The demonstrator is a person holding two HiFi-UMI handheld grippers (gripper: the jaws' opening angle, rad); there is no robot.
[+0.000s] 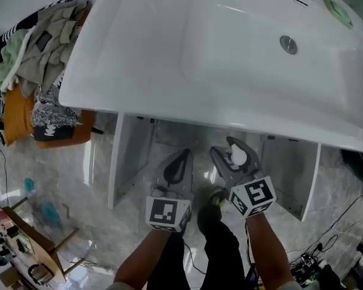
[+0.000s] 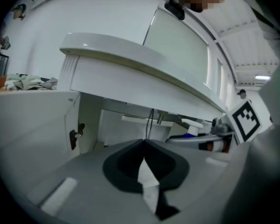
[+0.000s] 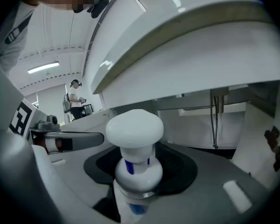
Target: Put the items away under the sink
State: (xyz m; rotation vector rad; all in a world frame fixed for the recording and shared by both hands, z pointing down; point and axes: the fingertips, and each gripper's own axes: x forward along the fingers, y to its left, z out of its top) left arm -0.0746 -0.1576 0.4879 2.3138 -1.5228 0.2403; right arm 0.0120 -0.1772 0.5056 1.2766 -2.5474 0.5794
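A white sink (image 1: 230, 53) fills the head view, with the cabinet beneath it standing open between its left door (image 1: 130, 162) and right door (image 1: 290, 174). My right gripper (image 1: 236, 156) is shut on a white bottle (image 3: 135, 148) with a rounded cap and a blue band, held upright in front of the opening. My left gripper (image 1: 177, 165) is beside it to the left, jaws shut to a point with nothing between them. The left gripper view shows the left gripper (image 2: 144, 146) aimed under the basin and the bottle's cap (image 2: 194, 125) off to the right.
A heap of clothes (image 1: 42, 47) lies left of the sink. Inside the cabinet a drain pipe (image 3: 217, 120) hangs down, and a hinge (image 2: 74, 135) sits on the left door. Cables (image 1: 327, 246) trail over the marble floor at right. A person (image 3: 74, 99) stands far behind.
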